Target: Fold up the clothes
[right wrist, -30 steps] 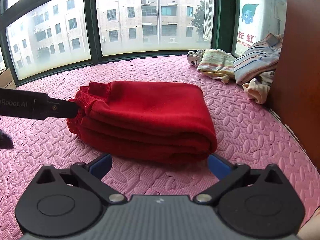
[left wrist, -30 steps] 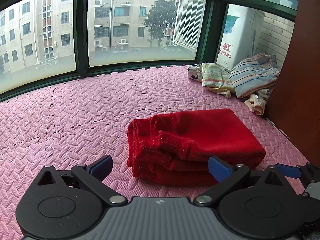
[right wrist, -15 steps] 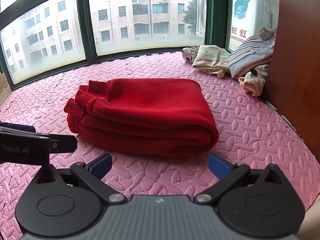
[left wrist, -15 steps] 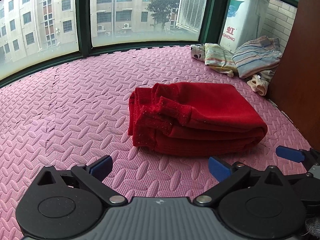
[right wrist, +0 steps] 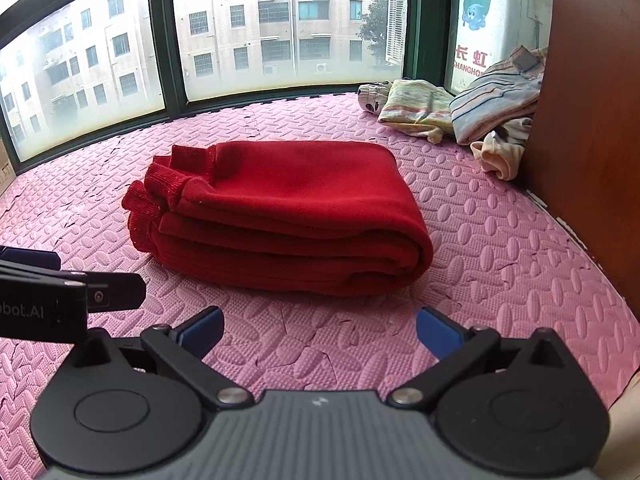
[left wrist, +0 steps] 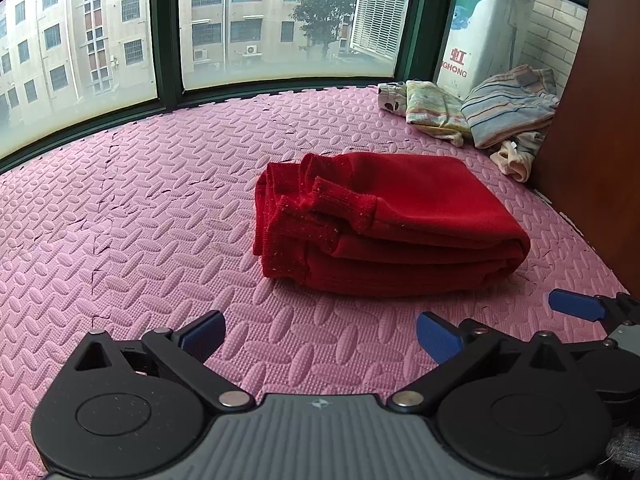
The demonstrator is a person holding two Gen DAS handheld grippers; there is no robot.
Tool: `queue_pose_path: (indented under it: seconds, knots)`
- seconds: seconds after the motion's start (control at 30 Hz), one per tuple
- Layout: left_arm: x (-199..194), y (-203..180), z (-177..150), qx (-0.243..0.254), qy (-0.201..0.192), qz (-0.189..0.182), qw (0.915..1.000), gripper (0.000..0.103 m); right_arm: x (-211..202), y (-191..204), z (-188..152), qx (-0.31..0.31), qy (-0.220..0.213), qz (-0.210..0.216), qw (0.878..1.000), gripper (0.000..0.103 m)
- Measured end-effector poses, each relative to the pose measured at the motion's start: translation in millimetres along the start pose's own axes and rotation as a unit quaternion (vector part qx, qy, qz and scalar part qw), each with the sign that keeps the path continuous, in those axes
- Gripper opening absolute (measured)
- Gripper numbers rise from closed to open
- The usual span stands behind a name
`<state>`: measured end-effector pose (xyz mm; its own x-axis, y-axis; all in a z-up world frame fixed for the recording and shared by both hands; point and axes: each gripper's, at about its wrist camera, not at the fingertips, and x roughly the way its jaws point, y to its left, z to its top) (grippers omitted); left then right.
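Note:
A red knit garment (left wrist: pixel 388 220) lies folded into a thick stack on the pink foam mat (left wrist: pixel 140 200); it also shows in the right wrist view (right wrist: pixel 280 216), cuffs at its left end. My left gripper (left wrist: pixel 320 334) is open and empty, short of the stack's near edge. My right gripper (right wrist: pixel 318 332) is open and empty, also short of the stack. The right gripper's blue fingertip (left wrist: pixel 572 306) shows at the right in the left wrist view. The left gripper's body (right wrist: pixel 60 292) shows at the left in the right wrist view.
A pile of loose clothes (left wrist: pixel 476 116) lies at the far right corner, seen too in the right wrist view (right wrist: pixel 460 112). A brown wooden panel (right wrist: pixel 592 120) stands along the right. Green-framed windows (left wrist: pixel 164 32) border the far side of the mat.
Both grippers have drawn back from the folded red garment, which now sits farther away in both views. The garment itself has not moved.

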<state>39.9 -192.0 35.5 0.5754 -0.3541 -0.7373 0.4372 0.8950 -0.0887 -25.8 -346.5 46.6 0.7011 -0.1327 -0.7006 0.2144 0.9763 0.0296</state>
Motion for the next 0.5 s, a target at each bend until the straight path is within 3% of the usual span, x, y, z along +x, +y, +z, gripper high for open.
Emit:
queue_pose_path:
  seconds: [0.5]
  knots:
    - [-6.8,-2.2,-10.8,-0.001,0.000,0.009,1.0000,0.103,-5.5,3.0,-9.4,0.003,0.007,0.001,1.000,0.103]
